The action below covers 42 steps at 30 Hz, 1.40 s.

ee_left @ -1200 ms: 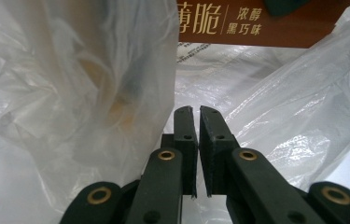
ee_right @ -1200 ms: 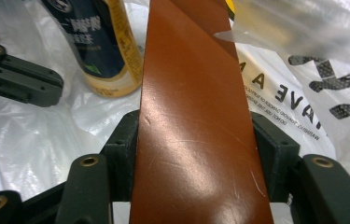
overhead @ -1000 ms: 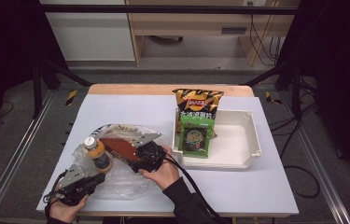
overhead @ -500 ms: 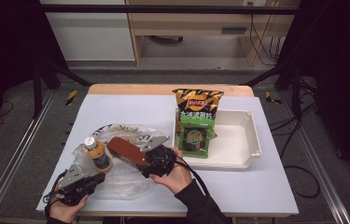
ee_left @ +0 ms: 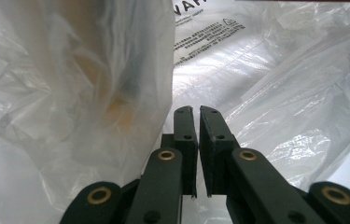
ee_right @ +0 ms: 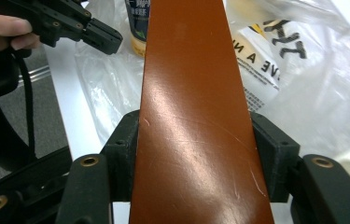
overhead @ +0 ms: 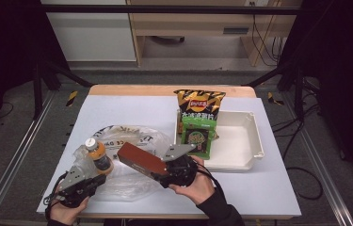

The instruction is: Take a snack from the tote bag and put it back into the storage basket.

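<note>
We've got the clear plastic bag as our landmark: the brown box sits tilted over its right side, clamped in our right gripper, while our left gripper pinches the bag's left edge, beside 1 bottle.

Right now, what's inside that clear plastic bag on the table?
A bottle with an orange drink and a pale cap stands among the folds of the plastic bag. The crinkled film hides the bottle's base and whatever else may lie inside.
</note>
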Tool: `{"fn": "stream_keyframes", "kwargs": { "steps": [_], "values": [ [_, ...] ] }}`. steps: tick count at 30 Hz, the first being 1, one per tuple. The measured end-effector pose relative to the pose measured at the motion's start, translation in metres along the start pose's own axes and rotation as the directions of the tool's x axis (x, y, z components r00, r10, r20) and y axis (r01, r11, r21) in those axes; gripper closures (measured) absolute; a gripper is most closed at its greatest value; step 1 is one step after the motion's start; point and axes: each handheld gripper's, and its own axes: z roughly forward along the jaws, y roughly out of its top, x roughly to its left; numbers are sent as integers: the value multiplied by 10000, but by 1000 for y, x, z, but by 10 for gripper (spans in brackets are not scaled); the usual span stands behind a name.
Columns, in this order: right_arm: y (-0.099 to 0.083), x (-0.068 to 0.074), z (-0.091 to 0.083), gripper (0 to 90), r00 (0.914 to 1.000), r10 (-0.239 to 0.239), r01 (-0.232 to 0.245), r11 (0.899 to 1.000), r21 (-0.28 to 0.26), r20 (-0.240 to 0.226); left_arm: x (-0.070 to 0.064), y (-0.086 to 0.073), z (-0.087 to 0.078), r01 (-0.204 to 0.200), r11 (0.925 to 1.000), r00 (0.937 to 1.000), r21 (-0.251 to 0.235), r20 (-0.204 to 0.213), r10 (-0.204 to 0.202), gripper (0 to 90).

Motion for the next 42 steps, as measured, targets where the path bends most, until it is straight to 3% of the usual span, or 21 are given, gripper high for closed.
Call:
{"fn": "stream_keyframes", "kwargs": {
  "steps": [14,29,42],
  "values": [
    [-31,-25,-58,439,9981,62,-39,9993,-373,621,0,0,0,16,10000,10000,2,17,-16,852],
    [-57,-56,-110,439,9898,572,-463,9953,-851,1304,0,0,0,-27,10000,10000,32,13,27,852],
    [-83,-89,-125,439,9740,1301,-1181,9902,-742,1857,0,0,1,-11,10000,10000,56,27,10,852]
  ]
}}
